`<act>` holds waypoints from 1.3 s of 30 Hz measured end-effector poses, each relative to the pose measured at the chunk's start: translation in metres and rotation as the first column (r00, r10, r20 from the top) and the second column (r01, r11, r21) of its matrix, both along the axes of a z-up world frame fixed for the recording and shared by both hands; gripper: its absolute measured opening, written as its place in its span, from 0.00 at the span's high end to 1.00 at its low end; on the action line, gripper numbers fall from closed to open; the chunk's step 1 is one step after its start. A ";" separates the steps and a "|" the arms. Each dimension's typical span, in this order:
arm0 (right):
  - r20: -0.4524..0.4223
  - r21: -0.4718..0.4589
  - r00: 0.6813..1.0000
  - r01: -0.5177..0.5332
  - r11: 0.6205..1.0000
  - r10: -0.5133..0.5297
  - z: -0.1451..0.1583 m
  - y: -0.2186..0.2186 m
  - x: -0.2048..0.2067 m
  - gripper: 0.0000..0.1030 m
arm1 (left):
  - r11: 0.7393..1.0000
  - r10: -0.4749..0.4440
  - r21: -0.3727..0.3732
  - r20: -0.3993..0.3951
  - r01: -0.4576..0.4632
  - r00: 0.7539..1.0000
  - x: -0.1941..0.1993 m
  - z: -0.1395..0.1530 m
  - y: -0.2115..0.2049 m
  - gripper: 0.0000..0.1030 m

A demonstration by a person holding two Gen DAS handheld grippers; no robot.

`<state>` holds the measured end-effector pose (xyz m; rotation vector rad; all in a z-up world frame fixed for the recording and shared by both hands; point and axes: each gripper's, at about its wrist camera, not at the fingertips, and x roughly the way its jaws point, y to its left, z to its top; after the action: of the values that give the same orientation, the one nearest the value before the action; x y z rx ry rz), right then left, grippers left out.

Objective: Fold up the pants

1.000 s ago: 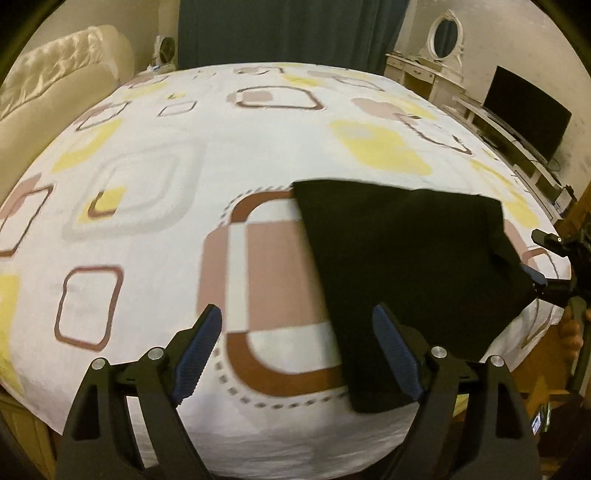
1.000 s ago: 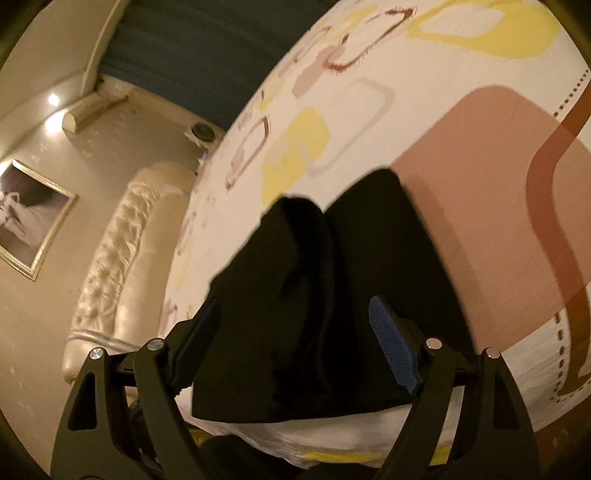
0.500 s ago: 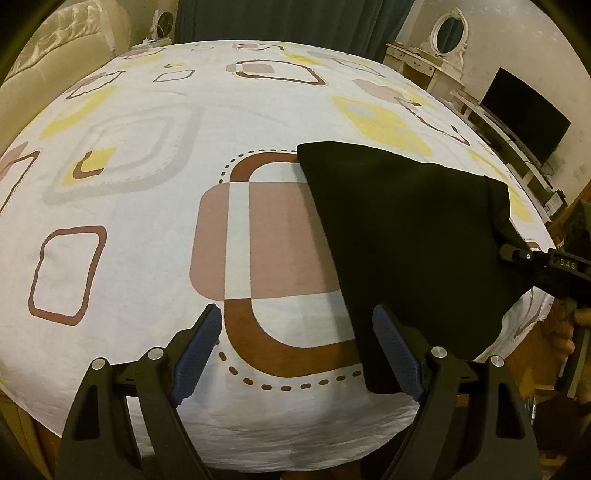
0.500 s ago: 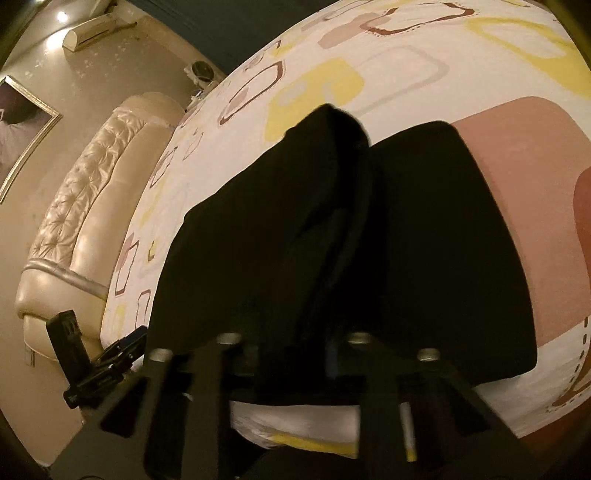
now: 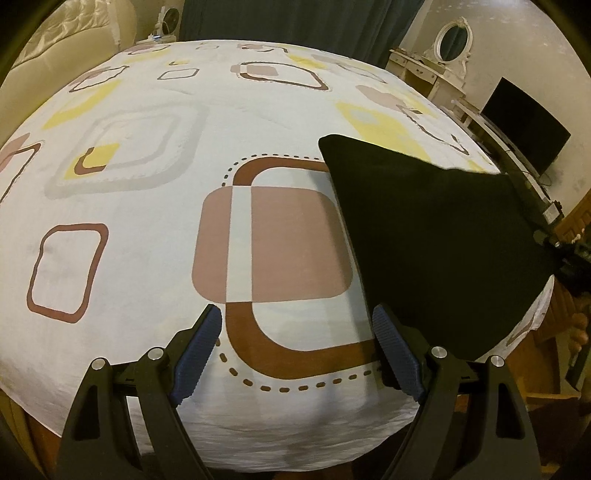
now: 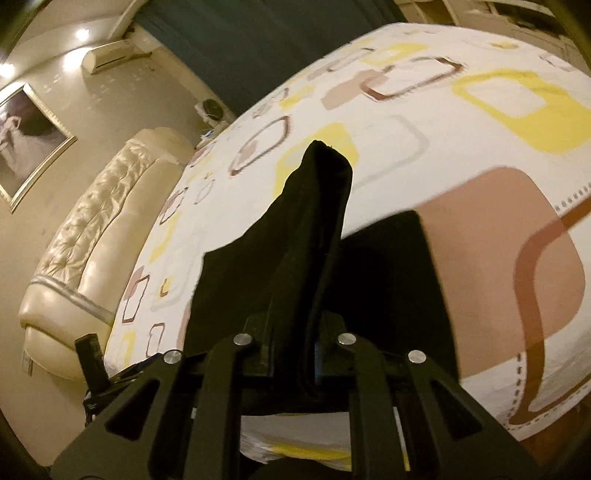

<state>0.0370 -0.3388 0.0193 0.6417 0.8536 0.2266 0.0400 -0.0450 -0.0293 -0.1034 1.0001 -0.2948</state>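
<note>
The black pants [image 5: 436, 236] lie folded on the patterned bedsheet [image 5: 147, 221], at the right of the left wrist view. My left gripper [image 5: 297, 350] is open and empty above the sheet near the bed's front edge, its right finger beside the pants' near corner. My right gripper [image 6: 291, 354] is shut on an edge of the pants [image 6: 303, 243] and lifts a ridge of cloth off the bed. It also shows in the left wrist view [image 5: 554, 236] at the pants' right edge.
A cream tufted headboard [image 6: 85, 251] runs along the bed's left side. A dresser with an oval mirror [image 5: 452, 37] and a dark TV [image 5: 524, 125] stand at the far right. Dark curtains [image 5: 295, 22] hang behind the bed.
My right gripper has shut on the pants' edge and raised it into a ridge. My left gripper has stayed open and moved slightly forward over the sheet.
</note>
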 end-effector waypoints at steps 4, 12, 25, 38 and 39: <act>-0.067 0.007 0.997 0.034 0.999 -0.034 -0.030 -0.014 -0.002 0.88 | 1.000 -0.009 0.005 -0.002 0.009 1.000 -0.002 0.000 -0.003 0.20; -0.102 0.218 0.993 0.082 0.973 -0.061 -0.080 -0.041 -0.007 0.88 | 1.000 -0.015 0.015 -0.010 0.016 1.000 -0.003 -0.003 -0.007 0.20; -0.096 0.335 0.991 0.116 0.935 -0.089 -0.089 -0.055 -0.016 0.88 | 1.000 -0.019 0.024 -0.003 0.019 1.000 -0.002 -0.003 -0.007 0.20; -0.159 0.191 0.962 0.249 0.950 -0.220 -0.074 -0.089 -0.045 0.54 | 1.000 -0.019 0.006 -0.018 0.019 1.000 -0.003 -0.004 -0.008 0.20; -0.149 0.198 0.961 0.259 0.945 -0.232 -0.071 -0.093 -0.049 0.48 | 1.000 -0.018 -0.023 -0.030 0.017 0.999 -0.001 -0.004 -0.006 0.20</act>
<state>-0.0120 -0.4321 -0.0520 0.9675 0.8646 0.0531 0.0393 -0.0513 -0.0336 -0.1196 1.0283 -0.3215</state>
